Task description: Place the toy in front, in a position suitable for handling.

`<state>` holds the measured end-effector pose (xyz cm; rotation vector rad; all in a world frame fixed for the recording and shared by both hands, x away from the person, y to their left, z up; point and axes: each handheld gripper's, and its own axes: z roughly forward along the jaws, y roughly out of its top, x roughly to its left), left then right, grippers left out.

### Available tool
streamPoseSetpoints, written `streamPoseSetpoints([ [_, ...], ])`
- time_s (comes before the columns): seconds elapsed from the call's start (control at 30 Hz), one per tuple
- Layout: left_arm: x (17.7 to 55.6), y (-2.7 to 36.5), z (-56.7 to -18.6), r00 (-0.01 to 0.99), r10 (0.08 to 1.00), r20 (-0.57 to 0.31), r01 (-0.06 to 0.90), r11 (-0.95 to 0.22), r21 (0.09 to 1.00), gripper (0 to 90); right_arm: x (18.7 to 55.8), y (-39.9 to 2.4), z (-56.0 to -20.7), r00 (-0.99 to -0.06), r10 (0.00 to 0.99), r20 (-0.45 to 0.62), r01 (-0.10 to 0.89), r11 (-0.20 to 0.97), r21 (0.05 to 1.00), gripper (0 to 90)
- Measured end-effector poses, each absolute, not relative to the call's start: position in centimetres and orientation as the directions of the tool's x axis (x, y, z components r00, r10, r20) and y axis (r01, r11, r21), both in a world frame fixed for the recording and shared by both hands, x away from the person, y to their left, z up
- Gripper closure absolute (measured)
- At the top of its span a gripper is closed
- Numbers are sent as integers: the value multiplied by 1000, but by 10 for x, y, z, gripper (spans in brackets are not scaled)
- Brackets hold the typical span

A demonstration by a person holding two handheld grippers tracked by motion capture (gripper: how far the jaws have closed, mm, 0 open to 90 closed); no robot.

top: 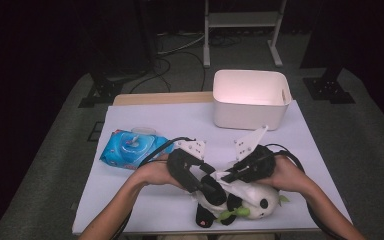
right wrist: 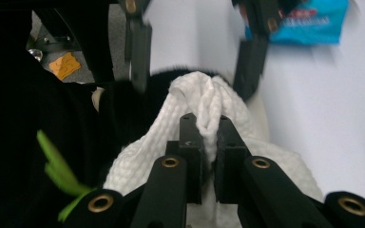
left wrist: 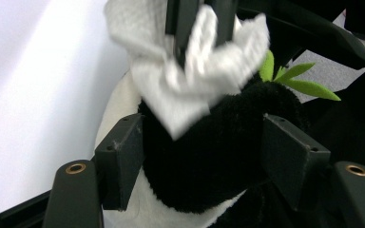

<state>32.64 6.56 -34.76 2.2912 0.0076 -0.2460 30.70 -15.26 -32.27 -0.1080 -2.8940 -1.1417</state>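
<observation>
Two grippers at work low and centre-right of the high view, over a panda plush (top: 240,197) lying near the front edge of the table (top: 145,200); left gripper (left wrist: 204,156) clamped on a black plush limb, pads pressing it from both sides; right gripper (right wrist: 208,137) pinched tight on a white wipe (right wrist: 204,99) — laid against the black fur, touching it; blue wipes pack (top: 130,148) at left of the frame, well apart from the white bin (top: 250,117) in the upper right of the table.

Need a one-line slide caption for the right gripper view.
Right gripper pinches a white wipe against the plush panda.
</observation>
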Motion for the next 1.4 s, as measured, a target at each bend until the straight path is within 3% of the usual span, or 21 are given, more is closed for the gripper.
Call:
streamPoseSetpoints([
  [0.27,327,68,-349,982,-69,-177,87,-665,742,336,311,-142,-321,-998,34,57,64,740,670,833],
  [0.53,325,67,-347,981,-83,-174,74,-672,737,336,310,-200,-324,-984,177,37,162,771,616,830],
  [0.73,323,66,-343,979,-98,-181,68,-678,732,333,303,-244,-324,-966,251,65,230,716,659,829],
  [1.07,328,59,-321,982,-109,-153,43,-666,744,321,296,-236,-339,-969,237,73,222,699,680,832],
  [1.4,332,22,-337,982,-111,-156,19,-754,656,294,294,-234,-339,-971,234,59,210,702,681,831],
])
